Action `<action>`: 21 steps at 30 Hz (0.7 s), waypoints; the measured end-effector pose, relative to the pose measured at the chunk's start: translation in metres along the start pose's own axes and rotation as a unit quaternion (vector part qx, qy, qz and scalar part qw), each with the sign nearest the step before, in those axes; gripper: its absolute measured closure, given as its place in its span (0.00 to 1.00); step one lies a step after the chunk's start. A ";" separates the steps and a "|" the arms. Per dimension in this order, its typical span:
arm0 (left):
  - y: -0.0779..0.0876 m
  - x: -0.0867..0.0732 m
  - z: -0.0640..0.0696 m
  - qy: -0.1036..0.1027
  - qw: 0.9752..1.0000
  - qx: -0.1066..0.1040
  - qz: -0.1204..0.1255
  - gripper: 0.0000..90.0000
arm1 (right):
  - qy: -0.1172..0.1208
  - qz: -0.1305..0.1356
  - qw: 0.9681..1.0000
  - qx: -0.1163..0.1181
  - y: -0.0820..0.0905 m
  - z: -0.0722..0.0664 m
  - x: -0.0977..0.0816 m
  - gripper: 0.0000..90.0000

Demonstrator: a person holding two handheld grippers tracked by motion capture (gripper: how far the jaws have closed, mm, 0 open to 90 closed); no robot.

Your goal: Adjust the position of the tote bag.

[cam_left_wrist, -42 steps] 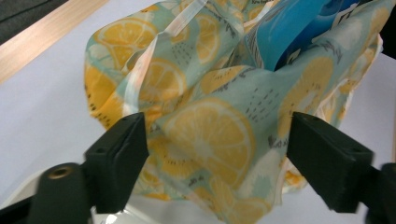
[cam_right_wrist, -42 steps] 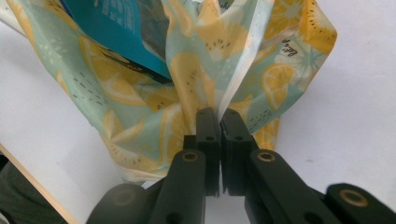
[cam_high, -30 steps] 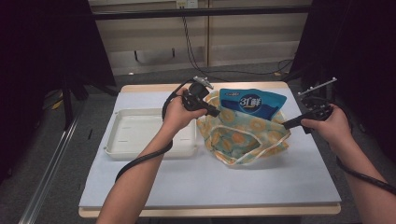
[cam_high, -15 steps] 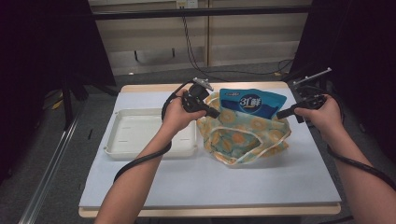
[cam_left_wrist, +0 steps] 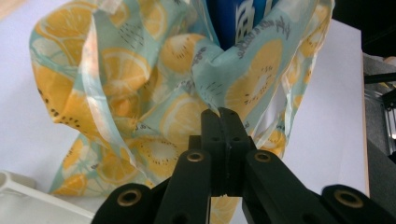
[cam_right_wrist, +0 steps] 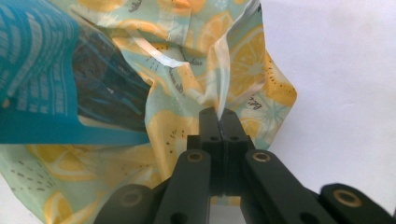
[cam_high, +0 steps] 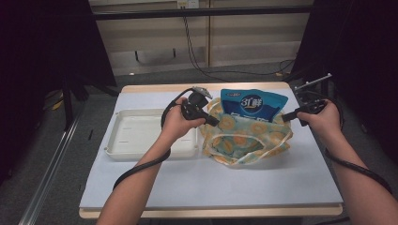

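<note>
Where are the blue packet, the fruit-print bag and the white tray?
blue packet (cam_high: 253, 104): high view, on its printed front above the bag mouth.
fruit-print bag (cam_high: 244, 140): high view, on its front cloth panel.
white tray (cam_high: 141, 133): high view, on its bare floor.

The left gripper (cam_left_wrist: 219, 112) has its black fingers (cam_left_wrist: 211, 135) pressed together on a fold of the lemon-print bag (cam_left_wrist: 140, 93). A blue packet (cam_left_wrist: 243, 18) stands inside the bag, which lies on the white bench (cam_left_wrist: 327, 116). At bottom left is what may be a white tray's corner (cam_left_wrist: 18, 193).
</note>
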State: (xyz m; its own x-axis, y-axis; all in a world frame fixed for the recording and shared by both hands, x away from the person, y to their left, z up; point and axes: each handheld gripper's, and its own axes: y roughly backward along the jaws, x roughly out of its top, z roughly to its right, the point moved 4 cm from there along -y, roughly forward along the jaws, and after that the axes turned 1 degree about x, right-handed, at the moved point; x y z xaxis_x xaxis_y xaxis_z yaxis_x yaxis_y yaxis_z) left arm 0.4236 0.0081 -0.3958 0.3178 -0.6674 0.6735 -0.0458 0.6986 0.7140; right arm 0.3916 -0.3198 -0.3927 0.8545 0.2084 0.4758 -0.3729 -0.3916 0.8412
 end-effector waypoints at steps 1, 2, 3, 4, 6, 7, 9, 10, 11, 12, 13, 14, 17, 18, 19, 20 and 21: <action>-0.001 -0.002 0.000 0.001 1.000 -0.001 -0.002 1.00 | 0.005 -0.001 1.000 0.000 -0.001 0.001 -0.001 1.00; -0.003 -0.005 0.001 0.004 1.000 -0.001 -0.002 1.00 | 0.002 0.001 1.000 0.000 -0.003 0.000 -0.002 1.00; -0.003 -0.006 0.001 0.003 1.000 -0.001 -0.004 1.00 | 0.006 0.001 1.000 0.001 -0.004 0.000 -0.003 1.00; -0.004 -0.008 0.002 0.005 1.000 0.001 -0.006 1.00 | 0.004 0.000 1.000 -0.001 -0.005 0.000 -0.003 1.00; -0.007 -0.012 0.003 0.004 1.000 -0.004 -0.008 1.00 | 0.005 0.000 1.000 -0.003 -0.007 0.001 -0.005 1.00; -0.008 -0.014 0.003 0.003 1.000 -0.004 -0.011 1.00 | 0.002 0.000 1.000 -0.002 -0.007 0.001 -0.005 1.00; -0.011 -0.017 0.004 0.006 1.000 -0.009 -0.011 1.00 | 0.001 -0.002 1.000 -0.005 -0.009 0.002 -0.007 1.00; -0.013 -0.020 0.005 0.006 1.000 -0.012 -0.014 1.00 | 0.002 -0.002 1.000 -0.004 -0.010 0.002 -0.007 1.00; -0.013 -0.021 0.005 0.006 1.000 -0.007 -0.018 1.00 | -0.001 -0.003 1.000 -0.006 -0.010 0.002 -0.008 1.00; -0.014 -0.022 0.005 0.005 1.000 -0.010 -0.017 1.00 | -0.001 -0.002 1.000 -0.003 -0.011 0.001 -0.008 1.00; -0.015 -0.023 0.005 0.004 1.000 -0.009 -0.017 1.00 | -0.004 -0.006 1.000 -0.006 -0.011 0.001 -0.009 1.00; -0.016 -0.025 0.006 0.007 1.000 -0.009 -0.017 1.00 | -0.004 -0.004 1.000 -0.005 -0.011 0.002 -0.009 1.00; -0.017 -0.028 0.005 0.007 1.000 -0.007 -0.024 1.00 | -0.003 -0.007 1.000 -0.004 -0.013 0.002 -0.010 1.00; -0.018 -0.029 0.006 0.009 1.000 -0.008 -0.022 1.00 | -0.005 -0.007 1.000 0.000 -0.014 0.002 -0.011 1.00; -0.018 -0.030 0.006 0.012 1.000 -0.009 -0.019 1.00 | -0.002 -0.006 1.000 0.000 -0.015 0.003 -0.012 1.00; -0.018 -0.031 0.005 0.007 1.000 -0.002 -0.026 1.00 | -0.003 -0.007 1.000 0.000 -0.015 0.003 -0.013 1.00; -0.018 -0.031 0.006 0.012 1.000 -0.005 -0.025 1.00 | -0.006 -0.008 1.000 0.002 -0.016 0.003 -0.013 1.00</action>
State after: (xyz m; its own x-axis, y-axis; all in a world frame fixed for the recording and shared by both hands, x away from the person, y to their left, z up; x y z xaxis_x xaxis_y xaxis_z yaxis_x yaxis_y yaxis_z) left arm 0.4092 0.0148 -0.4291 0.3416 -0.6954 0.6323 -0.0192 0.6675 0.7444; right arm 0.3873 -0.3193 -0.4132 0.8644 0.2047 0.4592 -0.3574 -0.3921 0.8477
